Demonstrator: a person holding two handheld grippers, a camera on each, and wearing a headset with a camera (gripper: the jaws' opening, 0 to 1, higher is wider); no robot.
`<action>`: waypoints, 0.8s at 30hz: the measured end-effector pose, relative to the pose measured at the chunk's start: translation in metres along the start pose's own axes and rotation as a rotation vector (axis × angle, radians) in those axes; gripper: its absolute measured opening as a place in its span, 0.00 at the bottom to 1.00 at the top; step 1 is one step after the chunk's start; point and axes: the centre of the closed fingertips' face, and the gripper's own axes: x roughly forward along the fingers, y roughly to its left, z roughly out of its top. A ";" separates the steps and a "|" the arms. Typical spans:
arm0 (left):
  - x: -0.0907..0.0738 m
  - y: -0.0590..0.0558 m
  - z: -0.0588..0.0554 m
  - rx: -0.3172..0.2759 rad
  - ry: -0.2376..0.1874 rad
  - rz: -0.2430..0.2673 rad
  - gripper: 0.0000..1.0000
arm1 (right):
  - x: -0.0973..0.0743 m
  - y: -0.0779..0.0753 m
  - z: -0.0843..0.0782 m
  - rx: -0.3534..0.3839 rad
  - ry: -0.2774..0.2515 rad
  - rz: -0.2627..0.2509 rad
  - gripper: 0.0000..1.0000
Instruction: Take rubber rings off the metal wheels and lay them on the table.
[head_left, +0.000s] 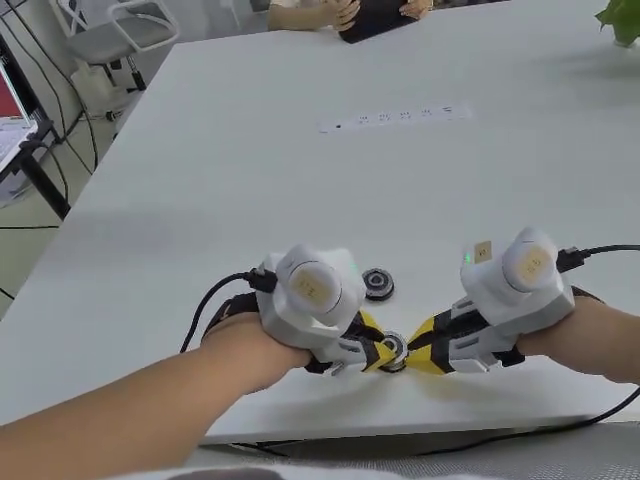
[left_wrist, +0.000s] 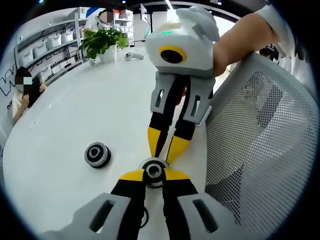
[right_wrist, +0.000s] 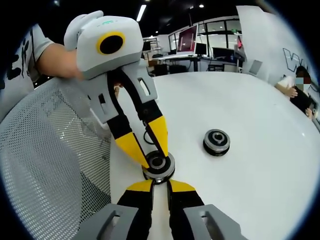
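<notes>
As it lies flat near the white table's (head_left: 300, 150) front edge, bore upward, the small silver wheel with black rubber ring (head_left: 392, 349) is clamped by the left gripper (head_left: 375, 352) and pinched at its rim by the right gripper (head_left: 412, 355).

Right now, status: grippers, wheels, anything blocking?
Left gripper shut on near wheel. Right gripper tips at its rim, grip unclear. Second wheel loose on table. Nothing blocking.
</notes>
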 end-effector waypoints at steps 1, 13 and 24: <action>0.000 0.000 0.000 -0.002 0.000 0.000 0.07 | 0.000 0.000 0.000 -0.003 0.001 0.000 0.07; 0.000 0.001 0.000 -0.017 0.002 0.014 0.07 | 0.000 -0.003 -0.001 0.045 0.017 -0.014 0.00; 0.000 0.001 0.000 -0.025 -0.001 0.024 0.07 | -0.006 -0.007 0.001 0.300 -0.033 -0.022 0.00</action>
